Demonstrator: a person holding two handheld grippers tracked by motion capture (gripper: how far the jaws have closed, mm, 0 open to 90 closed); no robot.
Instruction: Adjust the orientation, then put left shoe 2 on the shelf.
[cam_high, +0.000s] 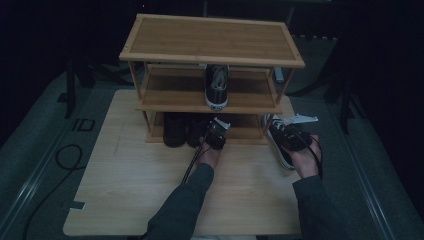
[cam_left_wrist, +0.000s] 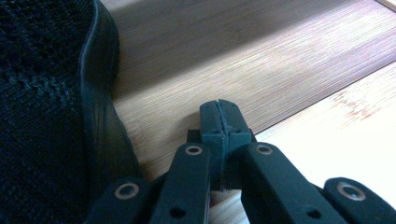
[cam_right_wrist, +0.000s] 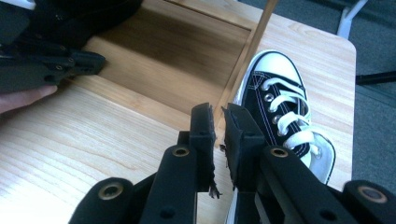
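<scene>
Right gripper (cam_right_wrist: 218, 116) hovered just beside the rack post, jaws a narrow gap apart, pinching nothing. Black-and-white sneaker (cam_right_wrist: 285, 116) lay on the table (cam_high: 140, 190) right of the shoe rack (cam_high: 212, 40), long axis running away from the person, toe pointing toward the rack's far side.

Left gripper (cam_left_wrist: 221, 122), pressed together and empty, sat at the bottom shelf beside a black shoe (cam_left_wrist: 46, 116).

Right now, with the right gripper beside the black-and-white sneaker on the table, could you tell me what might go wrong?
1. The right gripper has only a narrow gap between its jaws, likely too narrow to take the black-and-white lace-up sneaker.
2. The sneaker lies close beside the bamboo shoe rack's leg, so lifting it could knock the rack.
3. The shut left gripper sits beside a black knit shoe and could nudge it.
</scene>
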